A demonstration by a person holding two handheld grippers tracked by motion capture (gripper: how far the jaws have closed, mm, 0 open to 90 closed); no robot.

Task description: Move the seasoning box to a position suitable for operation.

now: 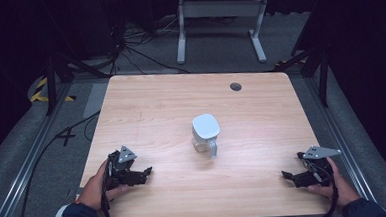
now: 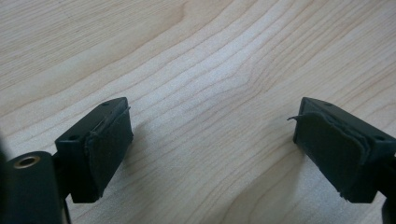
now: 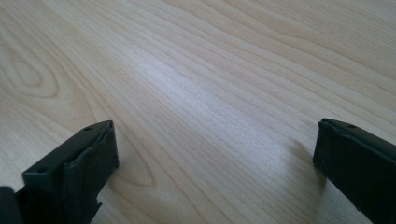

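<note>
A white mug [image 1: 205, 131] stands upside down in the middle of the wooden table [image 1: 156, 105], its handle toward the front. My left gripper [image 1: 143, 173] rests low near the table's front left, held by a hand, well left of the mug. Its jaws stand wide apart over bare wood [image 2: 210, 140]. My right gripper [image 1: 288, 175] sits near the front right corner, far right of the mug. Its jaws are also wide apart above the wood grain [image 3: 215, 158], with nothing between them.
A dark round grommet hole [image 1: 236, 86] lies near the table's back edge. Behind the table stands a white desk frame [image 1: 221, 27] on grey carpet, with cables [image 1: 132, 46] at the back left. Metal rails [image 1: 28, 162] run along both sides.
</note>
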